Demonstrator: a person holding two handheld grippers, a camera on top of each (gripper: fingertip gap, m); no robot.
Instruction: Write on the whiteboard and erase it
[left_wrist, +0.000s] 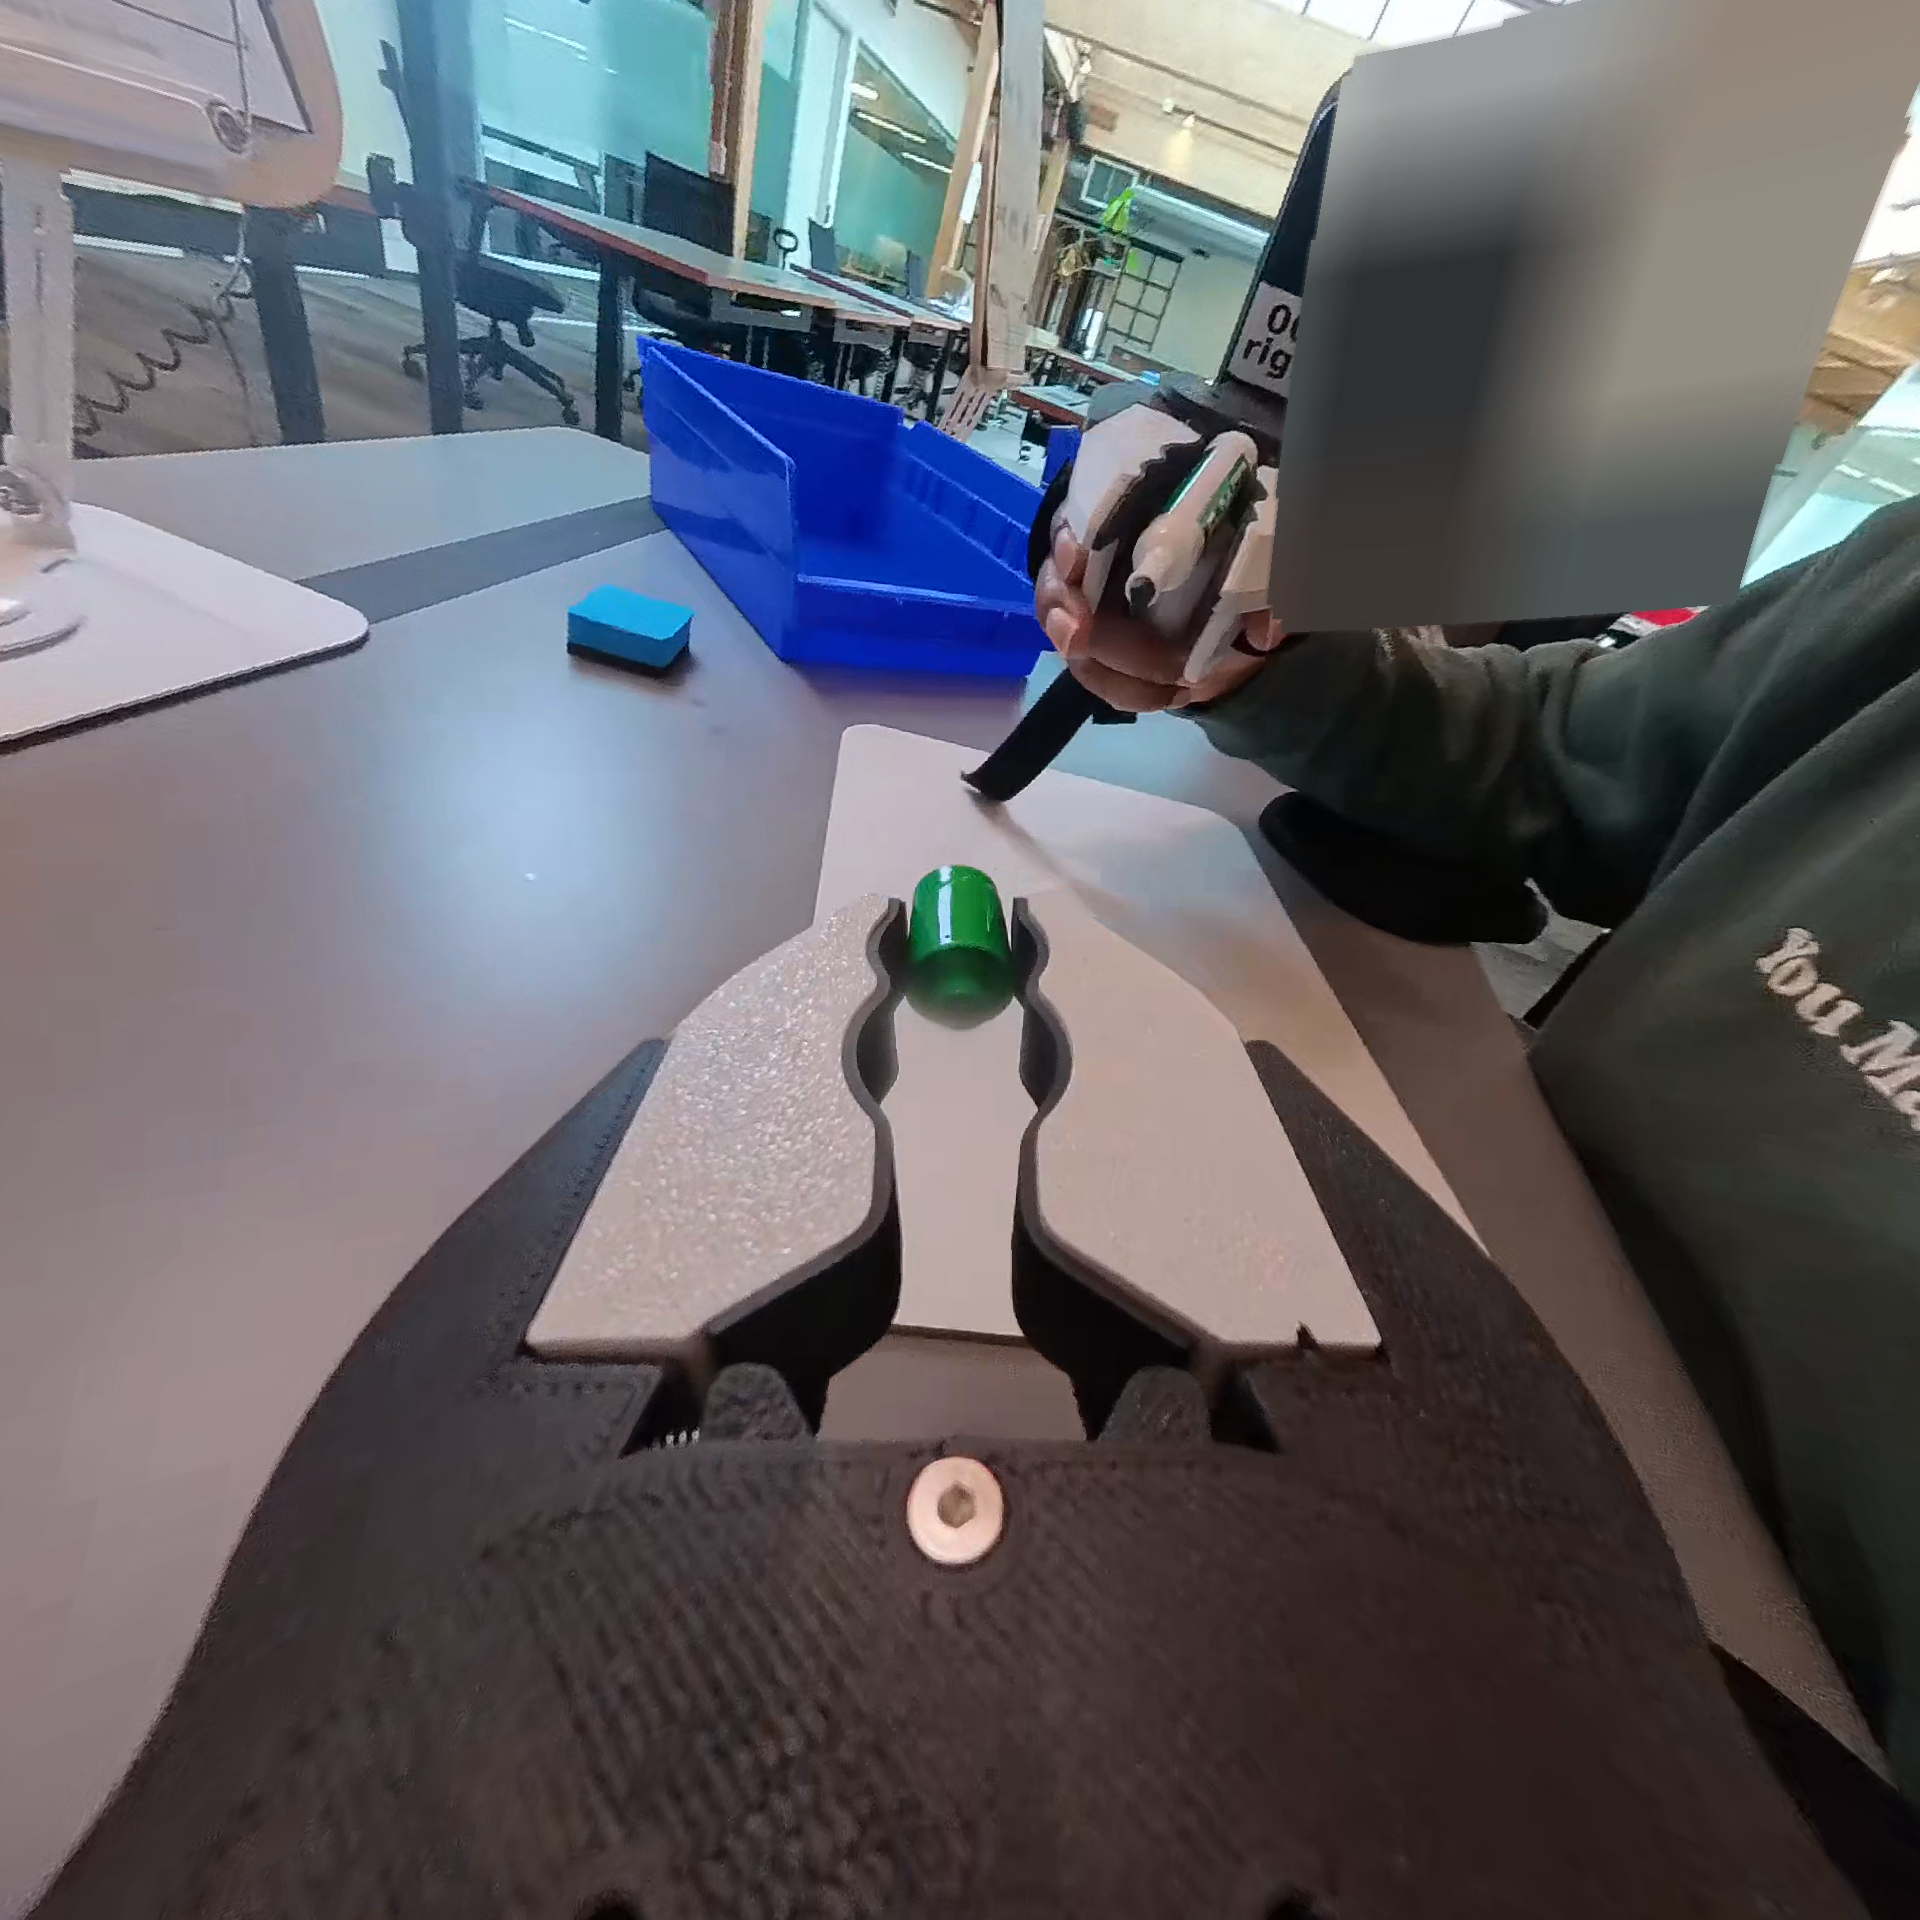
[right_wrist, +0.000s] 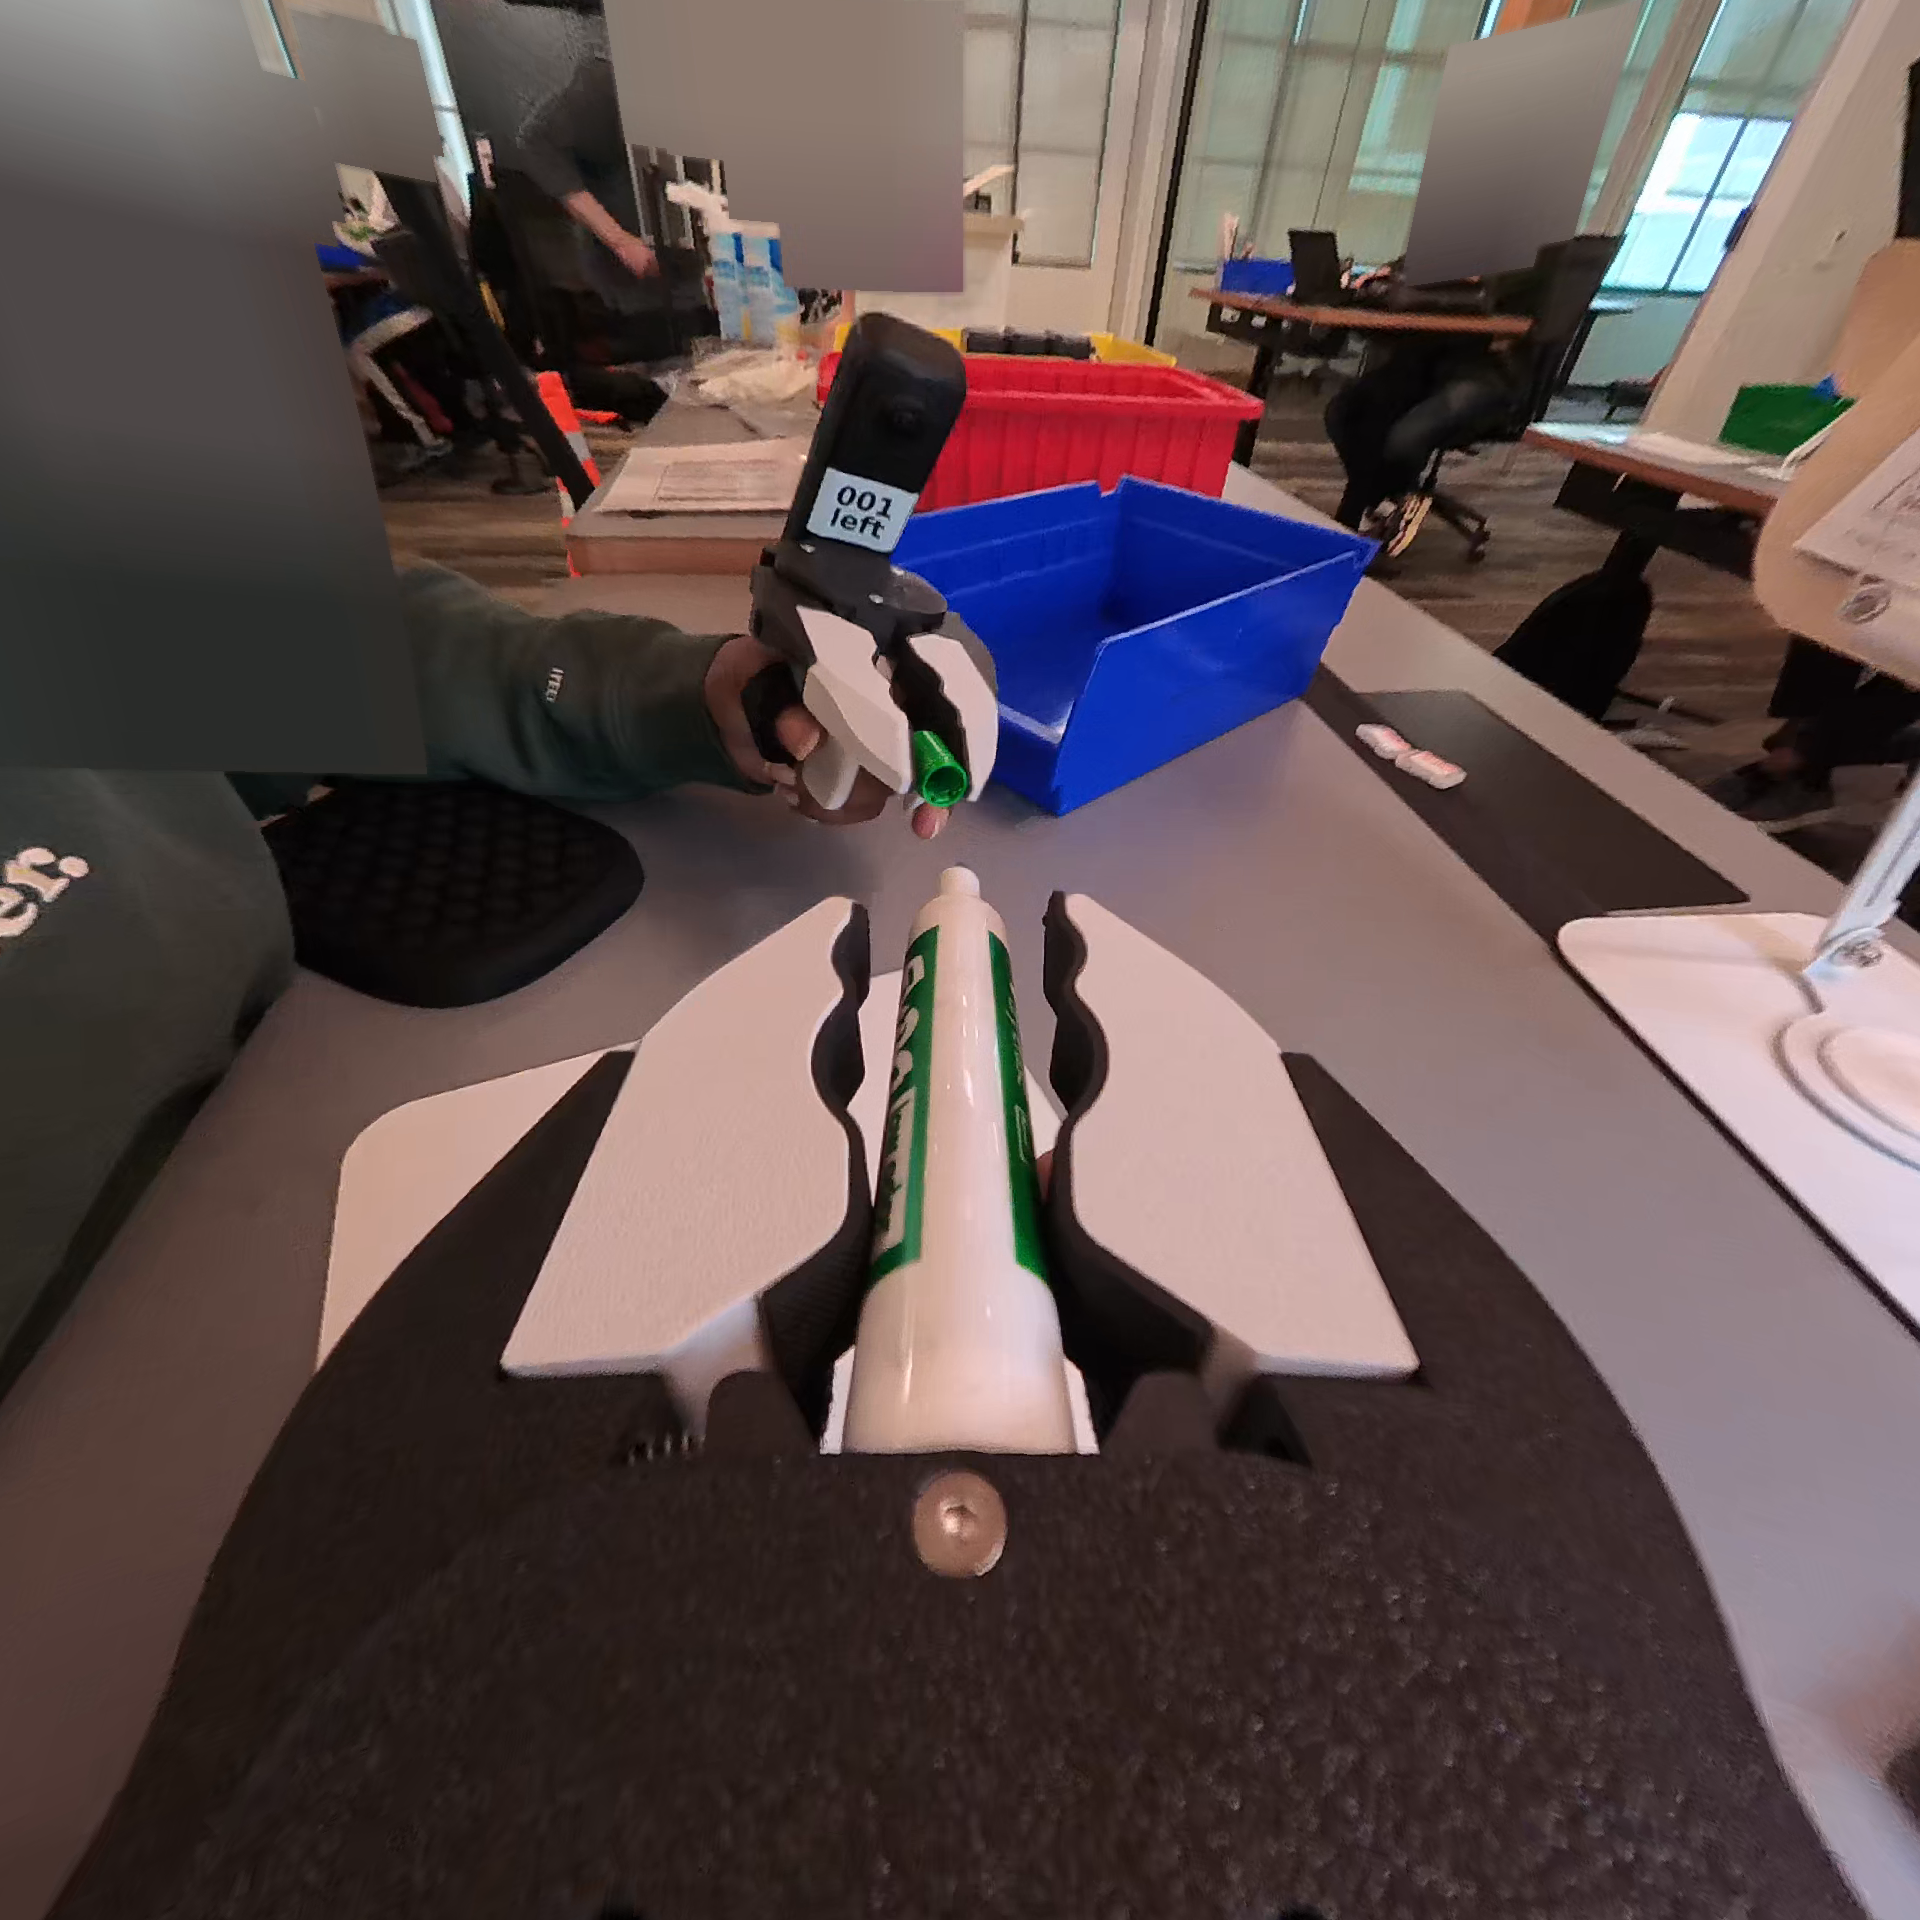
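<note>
While the right tongs (right_wrist: 961, 935) clench a white marker (right_wrist: 961, 1174) with green bands lengthwise between their fingers, its rear end sits deep by the black body and its bare nib end pokes out just past the fingertips. In the left wrist view those same tongs appear farther off, held up in a hand (left_wrist: 1127, 649) above the counter (left_wrist: 416, 935), with the marker pointing down and toward the camera. The left tongs (left_wrist: 958, 925) are closed on a green cap (left_wrist: 958, 940), pinched right at the fingertips with its closed end pointing forward. From the right wrist view the cap's open mouth faces the marker's nib, and the two are near each other but apart. Below both tongs a small whiteboard (left_wrist: 1132, 914) lies flat on the grey counter; I cannot see any marks on it. A black mesh pad (right_wrist: 447, 894) rests on the counter by the person's dark green sleeve (right_wrist: 561, 696). Farther on, a blue eraser (left_wrist: 630, 624) with a dark underside lies on the counter, well apart from both tongs. Just beyond it stands a blue bin (left_wrist: 831, 520) with one low open side. A white stand base (right_wrist: 1745, 1049) sits at the counter's edge. Behind the blue bin a red bin (right_wrist: 1081, 426) stands.
</note>
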